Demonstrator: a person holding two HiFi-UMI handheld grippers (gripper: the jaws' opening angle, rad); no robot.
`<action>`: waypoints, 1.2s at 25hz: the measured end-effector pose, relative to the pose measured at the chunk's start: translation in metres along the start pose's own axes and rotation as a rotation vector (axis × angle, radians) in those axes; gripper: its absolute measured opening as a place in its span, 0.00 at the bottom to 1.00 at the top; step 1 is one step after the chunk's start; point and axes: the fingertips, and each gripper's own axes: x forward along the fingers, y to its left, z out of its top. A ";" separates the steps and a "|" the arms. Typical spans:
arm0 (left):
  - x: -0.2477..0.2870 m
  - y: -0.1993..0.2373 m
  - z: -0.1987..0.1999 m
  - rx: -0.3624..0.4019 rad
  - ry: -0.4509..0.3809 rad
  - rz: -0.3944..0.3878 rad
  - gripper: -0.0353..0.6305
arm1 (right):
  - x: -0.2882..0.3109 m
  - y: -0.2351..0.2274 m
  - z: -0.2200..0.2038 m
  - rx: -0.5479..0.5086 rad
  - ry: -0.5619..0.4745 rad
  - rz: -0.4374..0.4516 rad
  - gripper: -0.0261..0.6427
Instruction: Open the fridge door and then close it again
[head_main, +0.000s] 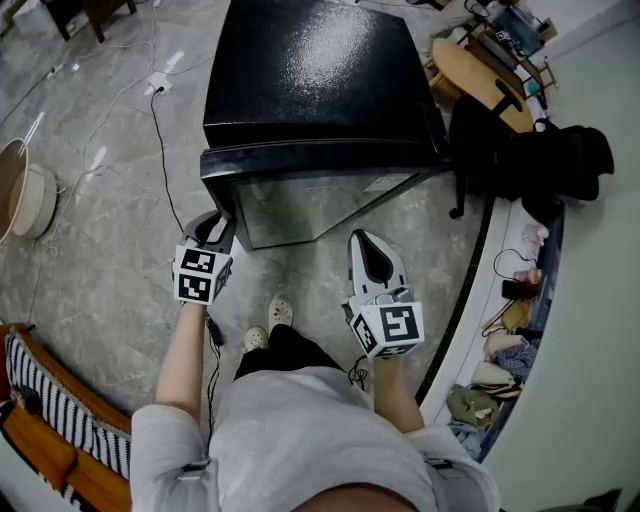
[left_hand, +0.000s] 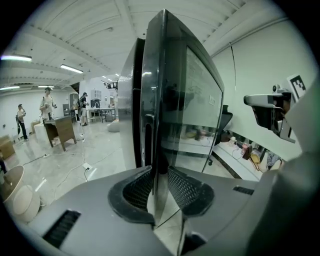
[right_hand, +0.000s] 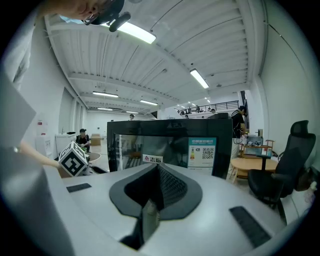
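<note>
Black and glossy, the fridge (head_main: 310, 80) stands on the floor (head_main: 100, 200) straight in front of the person. Its glass door (head_main: 300, 205) faces them and looks shut or very nearly shut; no view settles whether it sits fully against the body.

The left gripper (head_main: 212, 232) is at the door's free edge (left_hand: 159, 125). Its fingers (left_hand: 137, 187) stand apart with that edge between them, and they look slack around it rather than clamped. The right gripper (head_main: 368, 240) hangs just short of the glass, its fingers (right_hand: 172, 187) pressed together on nothing.

The main risk is a door left ajar. If the edge has not reached the body and the left gripper backs off, the door may settle slightly open. Pulling the gripper away at an angle could also hook one finger on the edge and swing the door out again, so a straight withdrawal seems safer.

If the aim is another pull instead, such a loose hold on a smooth edge is likely to slide off. A firm tug could drag the small fridge across the smooth floor.

The right gripper is close enough to knock the glass if it drifts forward. A cable (head_main: 165, 170) trails on the floor to the left, and the person's shoes (head_main: 280, 312) are near the door's swing.
</note>
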 end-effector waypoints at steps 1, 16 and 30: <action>0.002 0.002 0.001 0.000 0.000 0.004 0.19 | 0.001 -0.002 -0.001 0.001 0.000 -0.001 0.08; 0.019 0.018 0.014 0.013 0.001 0.023 0.20 | 0.013 -0.008 0.001 0.010 0.001 0.004 0.08; -0.042 0.014 0.027 -0.025 -0.133 0.114 0.07 | 0.005 0.011 0.009 0.016 -0.028 0.035 0.08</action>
